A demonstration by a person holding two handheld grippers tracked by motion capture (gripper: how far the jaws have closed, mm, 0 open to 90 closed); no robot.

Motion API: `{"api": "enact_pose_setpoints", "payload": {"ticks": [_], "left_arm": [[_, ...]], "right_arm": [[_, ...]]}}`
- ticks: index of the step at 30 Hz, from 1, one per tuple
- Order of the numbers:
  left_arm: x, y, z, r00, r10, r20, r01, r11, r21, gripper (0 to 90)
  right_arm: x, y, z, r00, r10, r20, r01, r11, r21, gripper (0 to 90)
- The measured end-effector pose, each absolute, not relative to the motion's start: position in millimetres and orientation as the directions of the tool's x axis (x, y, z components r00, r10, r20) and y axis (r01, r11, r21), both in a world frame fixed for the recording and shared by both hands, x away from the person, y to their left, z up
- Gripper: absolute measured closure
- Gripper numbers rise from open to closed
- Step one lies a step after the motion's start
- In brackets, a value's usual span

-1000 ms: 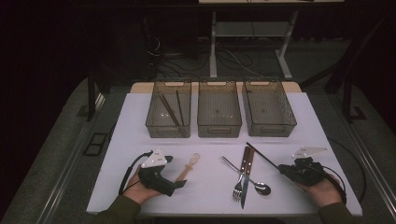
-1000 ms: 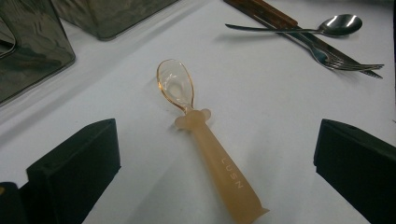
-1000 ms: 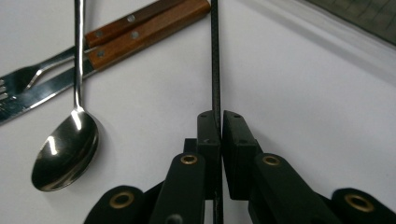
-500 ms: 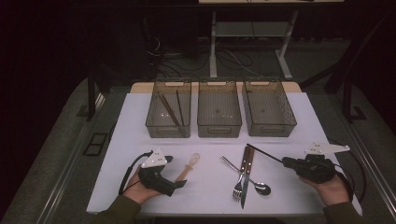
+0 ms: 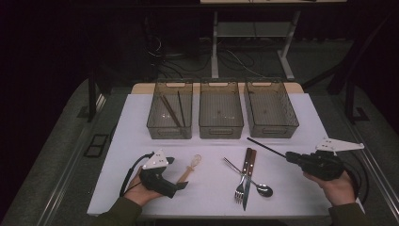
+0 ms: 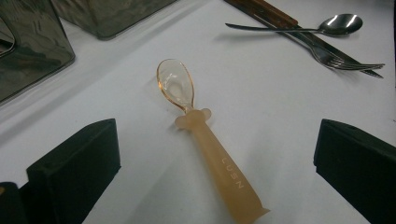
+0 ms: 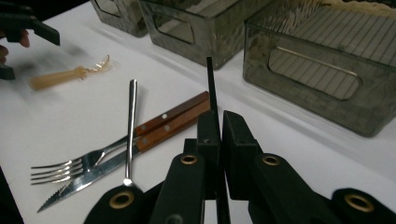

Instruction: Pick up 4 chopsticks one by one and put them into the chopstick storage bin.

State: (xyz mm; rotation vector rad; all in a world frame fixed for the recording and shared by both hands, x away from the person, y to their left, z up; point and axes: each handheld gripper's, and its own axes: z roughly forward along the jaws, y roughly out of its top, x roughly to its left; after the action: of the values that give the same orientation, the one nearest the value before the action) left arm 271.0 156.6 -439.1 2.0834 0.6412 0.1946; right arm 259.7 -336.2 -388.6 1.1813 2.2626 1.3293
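white sheeting covers the worktop [image 5: 141, 122], with a dark, cable-strewn floor behind it. three smoky plastic bins stand in a row at the far edge; the left bin [image 5: 170, 112] holds two dark chopsticks [image 5: 170, 111], and the other two look empty.

right gripper [image 5: 287, 156]: fingers together, clamped on a single black chopstick [image 5: 266, 147] near one end. the stick juts out toward the bins, its far tip free in the air, in front of the right bin [image 5: 271, 109].

left gripper [image 5: 176, 173]: fingers wide apart, resting low over an amber translucent baby spoon [image 6: 205, 140], which lies flat between them, untouched.

handling judgement: the chopstick looks light, stiff and smooth. held at one end it offers a long lever, so it could pivot or slip between the pads if knocked on a bin wall. a hold nearer the middle would be steadier. the spoon appears light with a thick, likely soft handle, which is the sensible place to pinch; the thin bowl is not.

a wood-handled fork [image 5: 243, 176], knife [image 5: 248, 176] and steel spoon [image 5: 251, 181] lie crossed between the two grippers.
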Motion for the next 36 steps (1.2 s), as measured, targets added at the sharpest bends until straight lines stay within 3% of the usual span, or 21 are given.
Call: {"api": "enact_pose_setpoints", "payload": {"ticks": [36], "left_arm": [[271,156,-440,0.845,0.521,-0.119,0.379,-0.427,0.821,0.0]], "right_arm": [[303,-274,-365,-0.726,0.664,0.180,0.445,0.253,0.859,85.7]]}}
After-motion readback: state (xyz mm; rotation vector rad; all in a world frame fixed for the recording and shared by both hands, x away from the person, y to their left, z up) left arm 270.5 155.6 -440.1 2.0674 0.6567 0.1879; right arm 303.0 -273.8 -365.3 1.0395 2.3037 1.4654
